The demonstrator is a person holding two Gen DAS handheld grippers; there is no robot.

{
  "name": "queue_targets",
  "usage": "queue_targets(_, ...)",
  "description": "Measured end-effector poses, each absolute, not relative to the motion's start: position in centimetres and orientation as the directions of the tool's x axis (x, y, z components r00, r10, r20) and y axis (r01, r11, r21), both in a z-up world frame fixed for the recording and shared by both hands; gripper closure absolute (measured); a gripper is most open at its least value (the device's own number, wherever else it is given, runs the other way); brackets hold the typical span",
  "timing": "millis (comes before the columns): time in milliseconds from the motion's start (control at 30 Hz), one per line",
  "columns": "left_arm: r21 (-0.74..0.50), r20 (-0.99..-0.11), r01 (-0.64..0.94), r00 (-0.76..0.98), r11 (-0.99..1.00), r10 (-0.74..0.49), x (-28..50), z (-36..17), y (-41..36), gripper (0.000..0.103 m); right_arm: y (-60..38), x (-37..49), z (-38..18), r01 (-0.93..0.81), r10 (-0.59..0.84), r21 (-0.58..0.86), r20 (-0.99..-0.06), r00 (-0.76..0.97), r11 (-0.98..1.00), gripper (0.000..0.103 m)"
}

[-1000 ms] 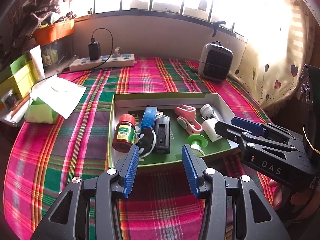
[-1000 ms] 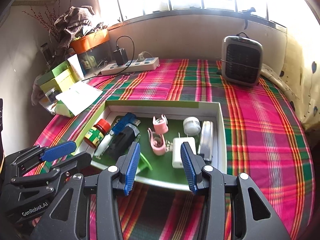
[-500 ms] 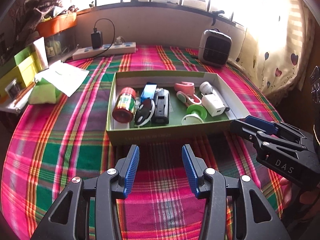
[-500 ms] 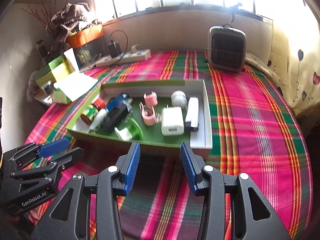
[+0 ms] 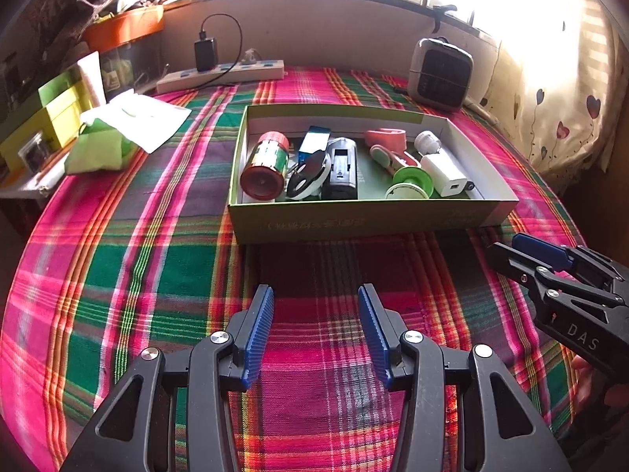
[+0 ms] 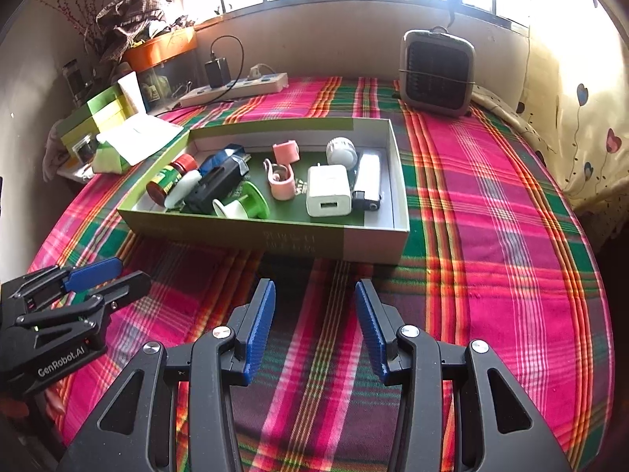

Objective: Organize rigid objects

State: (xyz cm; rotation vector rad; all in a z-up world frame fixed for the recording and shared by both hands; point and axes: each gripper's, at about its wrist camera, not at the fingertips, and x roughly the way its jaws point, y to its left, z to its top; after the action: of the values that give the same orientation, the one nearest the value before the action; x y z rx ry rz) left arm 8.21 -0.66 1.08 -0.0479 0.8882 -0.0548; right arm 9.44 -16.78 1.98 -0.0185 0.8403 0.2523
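An open green box [image 5: 354, 222] sits mid-table on the plaid cloth. Inside lie a red-lidded jar [image 5: 265, 165], a black device [image 5: 342, 169], a pink clip [image 5: 387, 139], a green spool [image 5: 411, 185] and a white charger [image 5: 444, 171]. My left gripper [image 5: 315, 291] hovers over bare cloth short of the box's front wall, open and empty. My right gripper [image 6: 314, 285] is also open and empty, just before the box [image 6: 275, 236] near its right end. Each gripper shows in the other's view: the right gripper [image 5: 515, 249] and the left gripper [image 6: 127, 272].
A power strip [image 5: 220, 74] with a black plug lies along the back wall. A grey heater [image 6: 436, 74] stands at the back right. Papers and a green tissue pack [image 5: 102, 149] with yellow-green boxes [image 6: 98, 114] crowd the left edge. A curtain [image 6: 582, 137] hangs right.
Both grippers have drawn back from above the box's front edge toward the near side of the table and sunk a little. Their jaws kept the same width.
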Motion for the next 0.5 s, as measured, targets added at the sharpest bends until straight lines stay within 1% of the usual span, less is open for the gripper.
queue_targets(100,-0.059,-0.776,0.03,0.627,0.998,-0.065,8.2,0.9,-0.9,0.059,-17.0,9.3,1.9,-0.21,0.195,0.075,-0.744,0.639,0.975,0.058)
queue_targets(167,-0.056,-0.779,0.031,0.624,0.998,-0.063,8.3,0.8,-1.0,0.059,-17.1,9.2,1.8,-0.2,0.185,0.071,-0.749,0.636,0.977,0.053)
queue_targets(333,-0.029,-0.778,0.032,0.627,0.999,-0.043,8.3,0.6,-1.5,0.059,-17.3,8.9,1.1,-0.178,0.161,0.063,-0.77,0.618,0.982,0.052)
queue_targets(500,-0.033,-0.773,0.035,0.633,0.999,-0.048,8.2,0.5,-1.8,0.052,-17.5,8.7,0.7,-0.17,0.151,0.058,-0.775,0.613,0.984,0.052)
